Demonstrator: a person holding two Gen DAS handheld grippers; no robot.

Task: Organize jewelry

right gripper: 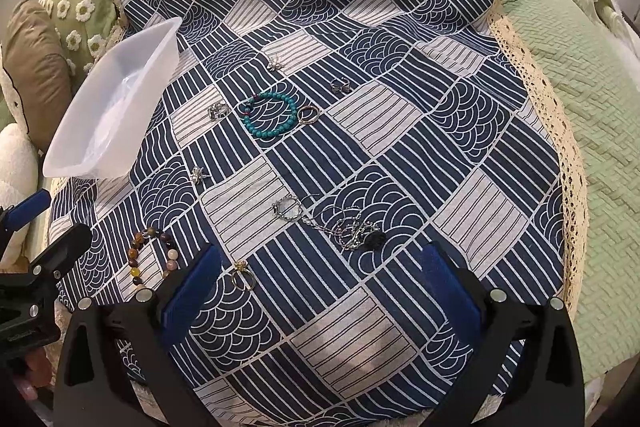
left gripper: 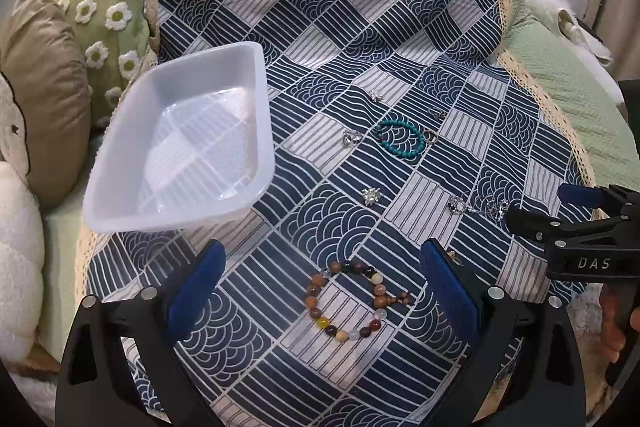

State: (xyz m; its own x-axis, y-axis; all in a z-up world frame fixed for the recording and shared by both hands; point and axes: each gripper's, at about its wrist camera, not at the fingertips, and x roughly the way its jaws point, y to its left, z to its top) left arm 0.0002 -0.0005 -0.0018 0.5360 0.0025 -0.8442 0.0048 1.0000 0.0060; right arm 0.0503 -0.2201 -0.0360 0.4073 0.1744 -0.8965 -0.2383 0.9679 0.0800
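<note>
Left wrist view showed the left tongs [left gripper: 320,291] spread wide and empty, hovering over the brown bead bracelet [left gripper: 352,301], which lay flat on the blue patterned cloth [left gripper: 360,7] between the two blue pads. The white plastic tray [left gripper: 180,135] sat to the left on the cloth's edge and looked empty, so the sorting seemed barely begun. Further off lay the turquoise bracelet [left gripper: 402,139], with small silver pieces scattered around it.

Right wrist view had the right tongs [right gripper: 320,291] likewise released and holding nothing, poised above the cloth. A gold ring [right gripper: 242,277] lay just beside the left pad, and the tangled silver chain [right gripper: 352,229] lay ahead of the tips, next to a hoop-shaped piece [right gripper: 286,209].

The step in hand looked like the first pick. The left tongs would need to drop until the pads straddle one side of the bead loop, then close on the beads and carry them left to the tray. The soft bedding could give under pressure, so a light descent seemed wise
</note>
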